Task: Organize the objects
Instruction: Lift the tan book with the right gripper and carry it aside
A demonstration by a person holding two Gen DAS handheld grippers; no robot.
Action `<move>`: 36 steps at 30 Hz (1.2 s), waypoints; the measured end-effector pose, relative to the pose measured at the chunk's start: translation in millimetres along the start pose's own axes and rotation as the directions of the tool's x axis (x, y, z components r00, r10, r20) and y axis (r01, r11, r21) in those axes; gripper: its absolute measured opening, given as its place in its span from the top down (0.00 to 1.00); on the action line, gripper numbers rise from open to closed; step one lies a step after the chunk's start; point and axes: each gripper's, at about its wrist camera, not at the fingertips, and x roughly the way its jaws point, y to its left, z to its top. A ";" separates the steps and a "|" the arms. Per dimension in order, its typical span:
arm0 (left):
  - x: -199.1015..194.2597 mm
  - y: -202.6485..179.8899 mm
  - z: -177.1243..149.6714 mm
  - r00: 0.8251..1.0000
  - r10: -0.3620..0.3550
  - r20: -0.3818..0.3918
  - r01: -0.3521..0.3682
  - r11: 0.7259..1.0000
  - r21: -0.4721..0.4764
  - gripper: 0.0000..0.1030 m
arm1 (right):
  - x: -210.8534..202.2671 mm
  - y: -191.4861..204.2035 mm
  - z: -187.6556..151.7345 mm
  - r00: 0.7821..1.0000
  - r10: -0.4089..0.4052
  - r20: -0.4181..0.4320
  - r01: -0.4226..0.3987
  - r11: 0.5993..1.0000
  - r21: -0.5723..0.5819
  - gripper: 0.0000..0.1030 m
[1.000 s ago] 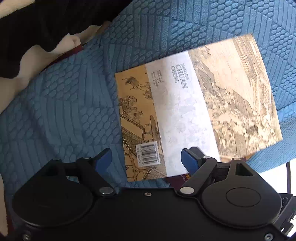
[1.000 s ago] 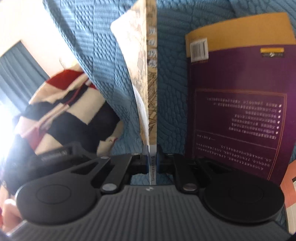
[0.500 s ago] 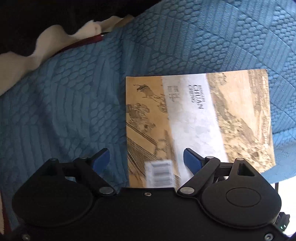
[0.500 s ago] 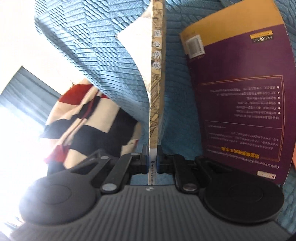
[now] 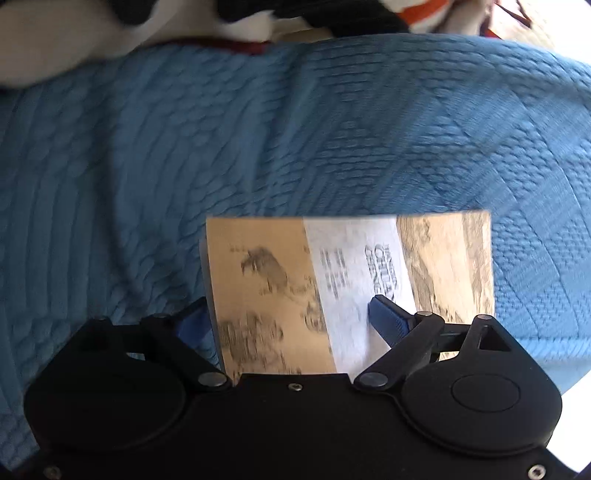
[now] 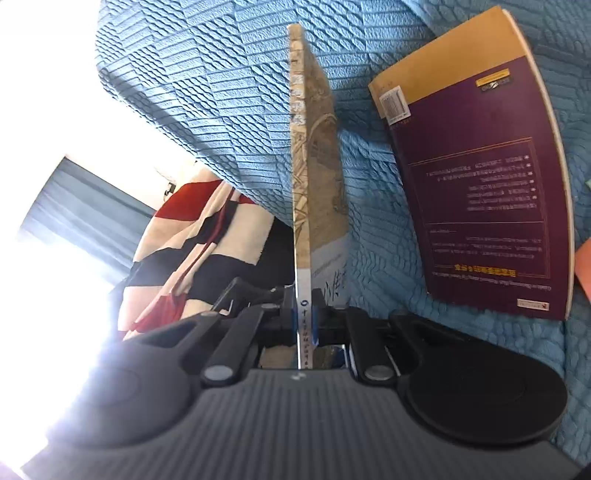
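Note:
My right gripper [image 6: 303, 320] is shut on the spine end of a tan illustrated book [image 6: 314, 147], which it holds edge-on above the blue quilted cover [image 6: 229, 92]. The same book [image 5: 332, 280] shows face-on in the left wrist view, between the blue fingertips [image 5: 388, 317] of my left gripper [image 5: 288, 317], which is open with its jaws wide apart. I cannot tell whether the left fingers touch the book. A purple and orange book [image 6: 480, 166] lies flat on the cover to the right of the held book.
A red, black and cream patterned blanket [image 6: 192, 258] hangs past the cover's left edge; it also shows at the top of the left wrist view [image 5: 184, 22]. An orange object [image 6: 583, 269] sits at the far right edge. A bright window is at left.
The tan book has shifted lower and closer in the left wrist view, now between the open left fingers. The right gripper has tilted, keeping its hold; the purple book appears more slanted.

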 end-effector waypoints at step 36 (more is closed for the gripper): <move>-138.9 -79.5 -109.7 0.966 -0.145 0.214 -0.011 0.804 0.595 0.95 | -79.5 69.8 -19.3 0.977 -0.164 0.138 0.190 0.961 -0.200 0.83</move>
